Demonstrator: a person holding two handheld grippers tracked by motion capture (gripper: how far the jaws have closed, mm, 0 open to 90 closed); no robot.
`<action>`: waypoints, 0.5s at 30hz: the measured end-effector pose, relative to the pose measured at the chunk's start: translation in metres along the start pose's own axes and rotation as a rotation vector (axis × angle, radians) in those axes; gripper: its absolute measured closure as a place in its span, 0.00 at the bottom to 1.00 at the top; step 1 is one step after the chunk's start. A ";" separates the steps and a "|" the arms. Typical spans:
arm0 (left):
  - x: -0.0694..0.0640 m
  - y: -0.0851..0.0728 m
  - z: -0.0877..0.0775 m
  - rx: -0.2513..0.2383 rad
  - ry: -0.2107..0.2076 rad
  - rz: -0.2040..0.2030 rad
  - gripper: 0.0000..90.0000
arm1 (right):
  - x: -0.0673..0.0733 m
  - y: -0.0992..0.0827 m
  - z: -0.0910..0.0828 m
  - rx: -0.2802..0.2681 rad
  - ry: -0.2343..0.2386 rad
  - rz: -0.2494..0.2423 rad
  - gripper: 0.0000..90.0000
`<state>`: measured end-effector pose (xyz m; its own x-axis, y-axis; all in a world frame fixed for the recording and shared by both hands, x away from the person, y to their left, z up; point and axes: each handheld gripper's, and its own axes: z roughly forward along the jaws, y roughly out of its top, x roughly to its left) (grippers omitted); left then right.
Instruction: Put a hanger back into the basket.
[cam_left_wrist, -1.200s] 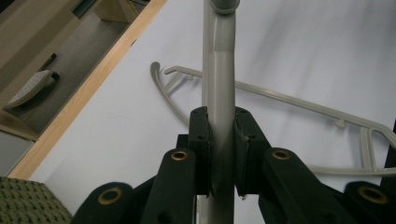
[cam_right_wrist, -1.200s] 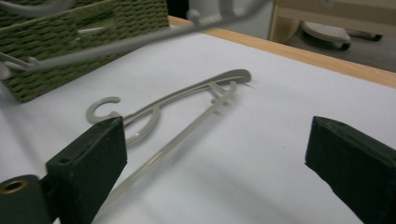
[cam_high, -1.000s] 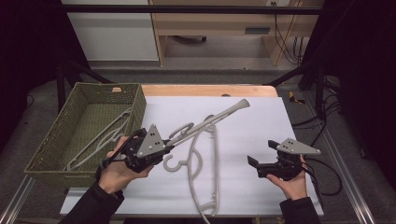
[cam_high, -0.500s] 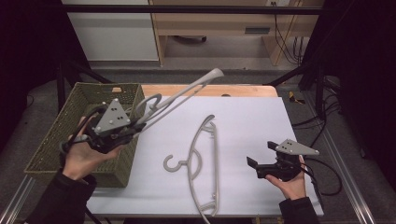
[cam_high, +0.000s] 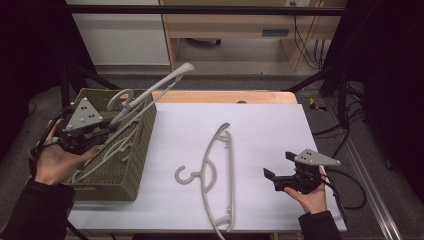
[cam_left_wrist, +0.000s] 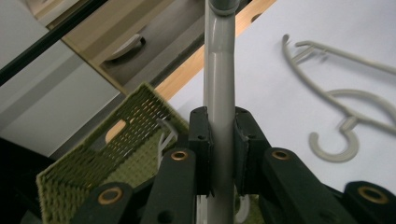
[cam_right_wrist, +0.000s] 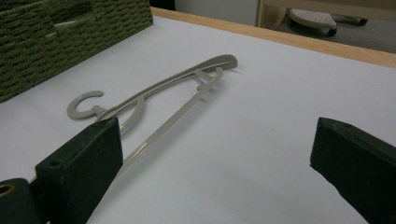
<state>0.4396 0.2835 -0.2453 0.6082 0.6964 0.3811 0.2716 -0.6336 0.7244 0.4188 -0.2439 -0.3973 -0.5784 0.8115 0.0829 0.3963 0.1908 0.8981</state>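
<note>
Your left gripper (cam_high: 102, 131) clamps the arm of a grey plastic clothes hanger (cam_high: 150, 93), tilted up over the olive woven basket (cam_high: 132, 165). Your right gripper (cam_high: 276, 171), jaws wide apart, rests beside a second grey hanger (cam_high: 220, 175) on the white tabletop (cam_high: 260, 120). A second ago the held hanger sat mid-table; you have since swung it left.

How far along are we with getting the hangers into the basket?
One hanger already lies in the basket. The left gripper is shut on a second hanger, held above the basket. A third hanger lies on the table by the open right gripper.
</note>
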 end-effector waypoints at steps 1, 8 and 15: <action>0.002 -0.002 0.001 0.002 0.003 0.000 0.89 | 0.000 0.000 0.000 0.003 -0.001 -0.006 0.03; 0.020 -0.020 0.007 0.040 0.011 -0.040 0.89 | -0.001 0.000 0.000 0.000 -0.005 -0.005 0.03; 0.033 -0.036 0.012 0.068 0.024 -0.067 0.89 | -0.001 0.000 -0.001 0.004 -0.005 -0.006 0.03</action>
<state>0.4586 0.3251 -0.2660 0.5694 0.7450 0.3474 0.3614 -0.6065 0.7082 0.4188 -0.2449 -0.3971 -0.5771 0.8132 0.0751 0.3954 0.1978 0.8969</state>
